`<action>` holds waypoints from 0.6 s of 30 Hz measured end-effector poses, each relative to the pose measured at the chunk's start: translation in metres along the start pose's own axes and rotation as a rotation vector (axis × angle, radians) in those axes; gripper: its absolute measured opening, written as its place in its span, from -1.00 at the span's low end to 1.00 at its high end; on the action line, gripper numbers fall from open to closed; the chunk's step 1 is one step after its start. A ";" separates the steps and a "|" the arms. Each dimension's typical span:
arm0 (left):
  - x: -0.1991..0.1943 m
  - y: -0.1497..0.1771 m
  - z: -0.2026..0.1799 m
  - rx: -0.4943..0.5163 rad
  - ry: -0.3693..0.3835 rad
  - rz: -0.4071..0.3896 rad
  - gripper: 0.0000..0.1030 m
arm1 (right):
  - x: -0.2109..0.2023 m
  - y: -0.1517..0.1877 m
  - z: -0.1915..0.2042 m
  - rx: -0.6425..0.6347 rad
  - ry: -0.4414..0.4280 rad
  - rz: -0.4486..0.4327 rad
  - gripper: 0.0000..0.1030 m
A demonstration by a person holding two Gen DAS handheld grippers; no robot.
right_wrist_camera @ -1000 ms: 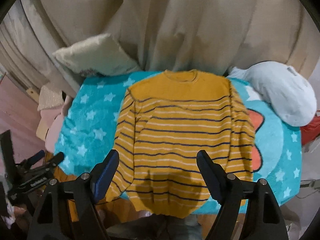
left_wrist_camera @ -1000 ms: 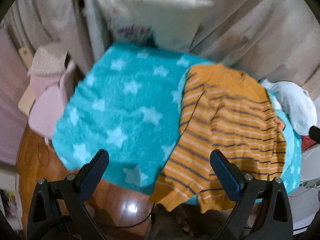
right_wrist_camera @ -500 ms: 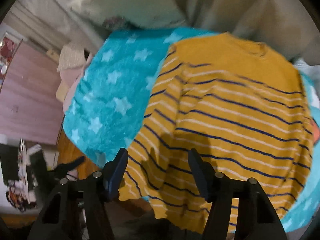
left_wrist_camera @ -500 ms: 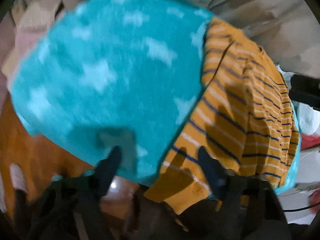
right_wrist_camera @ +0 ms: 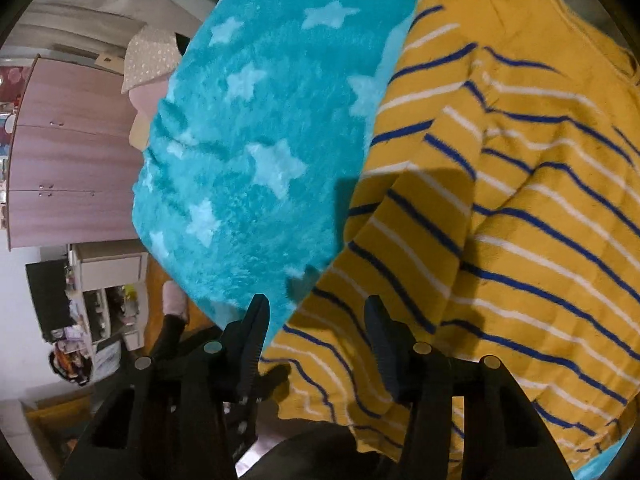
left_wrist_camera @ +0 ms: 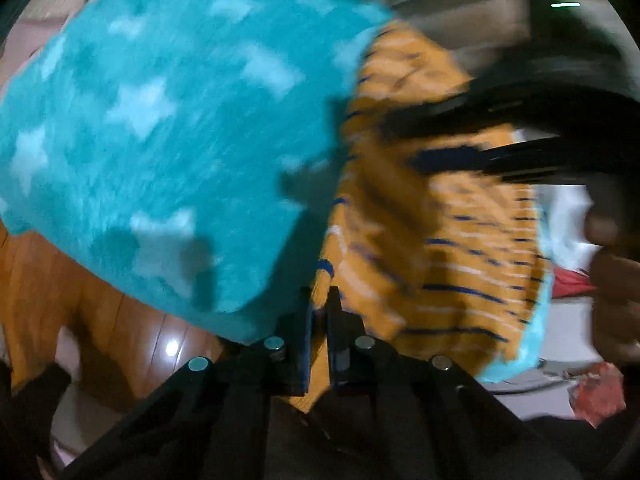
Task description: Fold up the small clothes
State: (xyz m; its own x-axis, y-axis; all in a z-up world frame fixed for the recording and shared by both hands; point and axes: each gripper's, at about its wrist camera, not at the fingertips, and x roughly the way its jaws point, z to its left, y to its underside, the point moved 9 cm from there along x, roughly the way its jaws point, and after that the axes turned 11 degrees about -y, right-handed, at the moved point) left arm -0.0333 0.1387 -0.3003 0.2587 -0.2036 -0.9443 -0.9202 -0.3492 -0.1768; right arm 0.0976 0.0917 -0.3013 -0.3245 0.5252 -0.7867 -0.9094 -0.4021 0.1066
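- Cabinet (right_wrist_camera: 72, 160), pinkish wood grain, stands at far left of the right wrist view, with cluttered shelves below it.
- Blanket (right_wrist_camera: 256, 152), teal with pale stars, covers the surface under the clothes; wooden floor (left_wrist_camera: 100, 320) shows beneath its edge.
- Left tool (left_wrist_camera: 319, 316) has its jaws nearly together, pinching the lower edge of the sweater (left_wrist_camera: 440, 260); this view is motion-blurred.
- Sweater (right_wrist_camera: 520, 220), mustard with blue and white stripes, lies on the blanket's right part, its sleeve folded over the body.
- Right tool (right_wrist_camera: 316, 320) is partly spread, its jaws straddling the sweater's sleeve edge, gripping nothing.
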 end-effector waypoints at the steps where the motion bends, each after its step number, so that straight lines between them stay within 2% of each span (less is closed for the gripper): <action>1: -0.011 -0.002 -0.007 0.016 0.023 -0.016 -0.89 | 0.001 0.002 0.000 0.023 -0.008 0.016 0.04; 4: -0.037 -0.009 -0.031 0.102 0.069 -0.050 -0.89 | 0.003 0.006 0.008 0.021 -0.039 0.042 0.11; 7: -0.060 -0.016 -0.067 0.210 0.150 -0.068 -0.89 | 0.006 0.011 0.000 0.023 0.026 0.086 0.11; 9: -0.075 -0.021 -0.091 0.286 0.209 -0.074 -0.89 | 0.000 0.015 -0.002 0.041 0.004 0.097 -0.41; 10: -0.081 -0.023 -0.105 0.325 0.232 -0.076 -0.89 | -0.011 0.015 -0.003 0.041 0.003 0.091 -0.73; 11: -0.088 -0.023 -0.120 0.382 0.255 -0.083 -0.89 | -0.022 0.015 -0.005 0.037 0.010 0.068 -0.84; 13: -0.097 -0.024 -0.153 0.516 0.293 -0.094 -0.89 | -0.062 0.010 -0.006 0.003 0.008 -0.023 -0.87; 18: -0.090 -0.015 -0.214 0.734 0.349 -0.055 -0.89 | -0.126 0.016 -0.038 0.008 0.021 -0.122 -0.91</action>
State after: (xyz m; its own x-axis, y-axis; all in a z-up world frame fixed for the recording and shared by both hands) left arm 0.0202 -0.0332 -0.1533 0.2740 -0.5196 -0.8093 -0.8305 0.2966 -0.4716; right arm 0.1340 -0.0097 -0.2235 -0.2061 0.5540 -0.8066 -0.9437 -0.3305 0.0141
